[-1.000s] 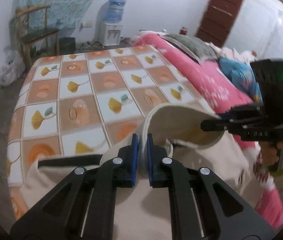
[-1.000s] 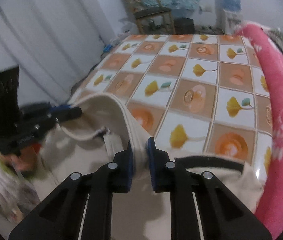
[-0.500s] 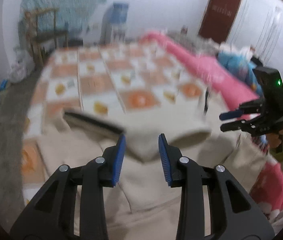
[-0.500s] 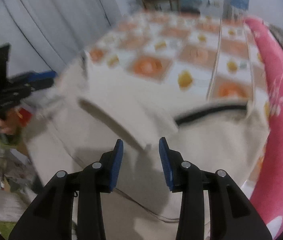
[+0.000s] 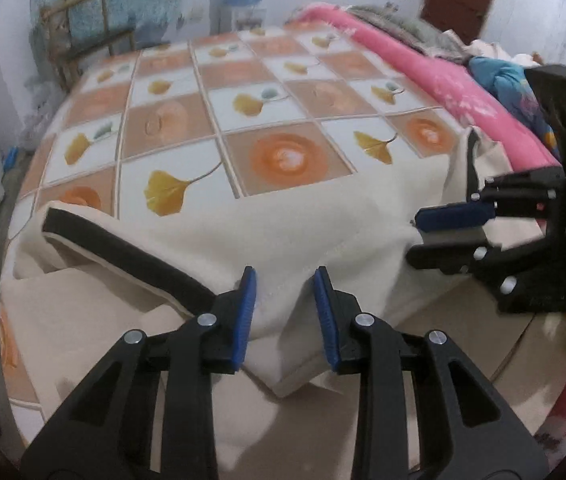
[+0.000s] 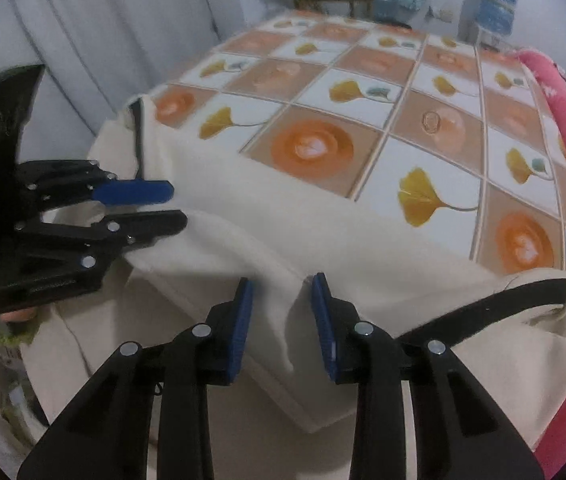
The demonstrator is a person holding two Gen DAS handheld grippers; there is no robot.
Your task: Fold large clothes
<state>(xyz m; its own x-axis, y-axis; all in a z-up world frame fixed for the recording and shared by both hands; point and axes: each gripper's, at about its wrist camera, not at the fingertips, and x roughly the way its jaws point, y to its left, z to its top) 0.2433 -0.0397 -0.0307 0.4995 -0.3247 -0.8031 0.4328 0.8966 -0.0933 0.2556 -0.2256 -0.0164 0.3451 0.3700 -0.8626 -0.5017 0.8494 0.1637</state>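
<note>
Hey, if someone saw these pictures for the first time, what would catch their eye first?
Probably the cream garment with black trim, folded over at the near end of the bed, whose orange tiled bedspread shows beyond it. Then the left gripper and right gripper, blue pads astride the folded edge, jaws closing, cloth between them but not pinched. A pink blanket runs alongside.

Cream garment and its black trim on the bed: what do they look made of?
The cream garment looks like thick, matte fleece or sweatshirt knit: soft rounded folds, a stitched hem, no sheen. Its black trim looks like a flat, matte woven or ribbed band; blur leaves the weave unclear.
</note>
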